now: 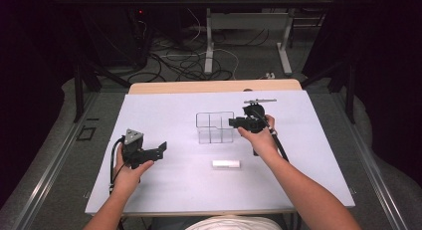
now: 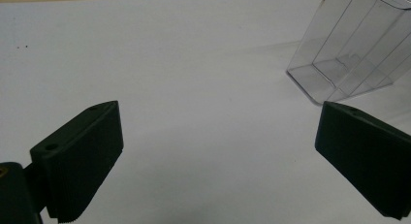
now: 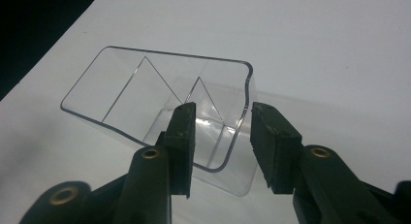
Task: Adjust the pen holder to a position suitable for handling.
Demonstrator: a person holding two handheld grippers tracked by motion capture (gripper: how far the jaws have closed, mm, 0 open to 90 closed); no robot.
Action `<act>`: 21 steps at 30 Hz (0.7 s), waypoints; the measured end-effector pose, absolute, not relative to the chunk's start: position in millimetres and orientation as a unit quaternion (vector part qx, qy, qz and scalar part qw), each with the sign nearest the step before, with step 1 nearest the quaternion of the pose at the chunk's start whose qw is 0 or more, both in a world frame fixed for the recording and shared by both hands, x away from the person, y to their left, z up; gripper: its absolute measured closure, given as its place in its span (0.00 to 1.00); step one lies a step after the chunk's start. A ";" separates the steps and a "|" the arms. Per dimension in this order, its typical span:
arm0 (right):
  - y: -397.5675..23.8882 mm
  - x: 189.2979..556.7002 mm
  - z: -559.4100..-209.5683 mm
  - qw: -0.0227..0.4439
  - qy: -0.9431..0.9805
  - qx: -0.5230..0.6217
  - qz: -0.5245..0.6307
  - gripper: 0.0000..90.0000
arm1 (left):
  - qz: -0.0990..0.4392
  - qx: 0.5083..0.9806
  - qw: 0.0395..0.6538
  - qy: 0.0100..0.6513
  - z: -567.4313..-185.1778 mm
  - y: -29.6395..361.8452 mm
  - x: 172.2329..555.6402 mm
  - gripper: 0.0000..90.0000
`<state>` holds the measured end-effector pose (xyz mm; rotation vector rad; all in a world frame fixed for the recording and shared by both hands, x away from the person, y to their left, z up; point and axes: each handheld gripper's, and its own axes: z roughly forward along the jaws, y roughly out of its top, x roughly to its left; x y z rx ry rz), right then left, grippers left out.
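Note:
A clear plastic organiser (image 1: 215, 127) with several compartments stands upright mid-table. My right gripper (image 1: 233, 122) is at its right end. In the right gripper view the jaws (image 3: 224, 110) straddle the organiser's (image 3: 160, 88) near end wall, one inside a compartment and one outside, with a gap still on both sides, so it is open. My left gripper (image 1: 160, 150) hovers low over the white table at the left, wide open and holding nothing. In the left gripper view (image 2: 218, 112) the organiser (image 2: 349, 54) sits ahead to the right.
A small white cylinder (image 1: 226, 164) lies on the white table top (image 1: 164, 105) in front of the organiser. A thin pen-like tool (image 1: 260, 101) rests near the far edge, behind the right hand. Cables and table legs stand on the floor beyond.

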<state>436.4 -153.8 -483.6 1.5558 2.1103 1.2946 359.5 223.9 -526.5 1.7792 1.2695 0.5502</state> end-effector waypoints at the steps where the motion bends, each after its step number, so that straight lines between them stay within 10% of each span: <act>1: -154.9 435.5 -482.7 0.114 0.719 0.524 0.442 0.66 | 0.220 0.713 0.428 0.509 -526.4 223.9 359.5 0.04; 21: -182.3 411.3 -480.8 0.146 0.742 0.435 0.489 0.40 | 0.223 0.719 0.429 0.499 -525.9 221.3 358.6 0.04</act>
